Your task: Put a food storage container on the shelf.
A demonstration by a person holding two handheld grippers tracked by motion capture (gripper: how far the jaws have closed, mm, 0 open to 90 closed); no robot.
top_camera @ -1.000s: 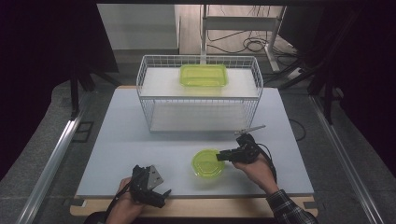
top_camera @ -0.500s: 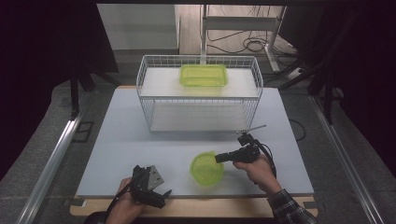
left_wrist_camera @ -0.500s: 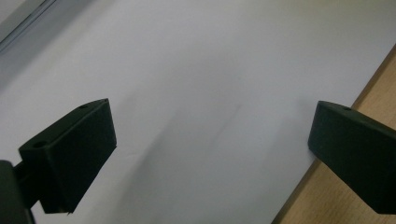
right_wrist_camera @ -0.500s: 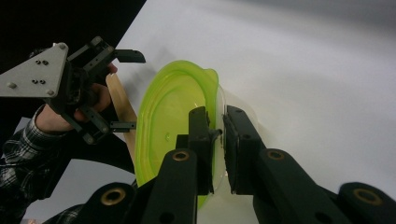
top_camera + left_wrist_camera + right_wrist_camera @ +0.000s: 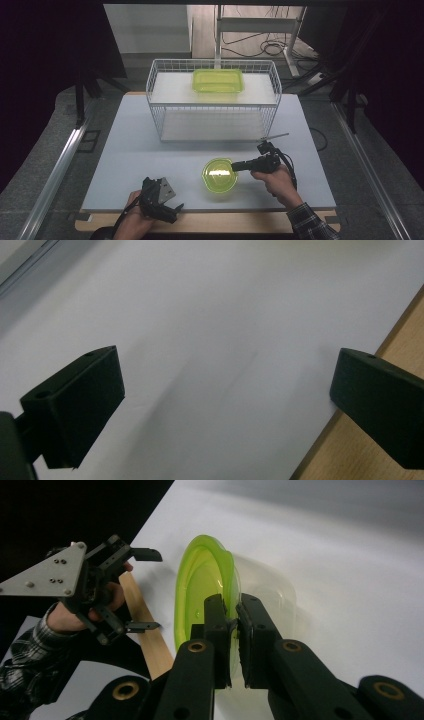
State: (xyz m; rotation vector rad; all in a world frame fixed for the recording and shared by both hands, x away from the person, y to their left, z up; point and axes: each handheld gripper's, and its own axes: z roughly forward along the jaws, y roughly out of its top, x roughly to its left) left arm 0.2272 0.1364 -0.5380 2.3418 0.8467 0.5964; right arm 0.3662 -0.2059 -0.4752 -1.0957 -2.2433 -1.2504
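Right gripper (image 5: pixel 233 630) pinches round translucent green plastic bowl (image 5: pixel 218 175) by its rim, fingers (image 5: pixel 215 625) either side; left gripper (image 5: pixel 225 405) spread, idle; placing in white wire rack (image 5: pixel 165 107) likely remains

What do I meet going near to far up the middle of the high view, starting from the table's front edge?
Table → round green bowl, pinched at its rim by the right gripper → wire basket → green tray inside it at the back.
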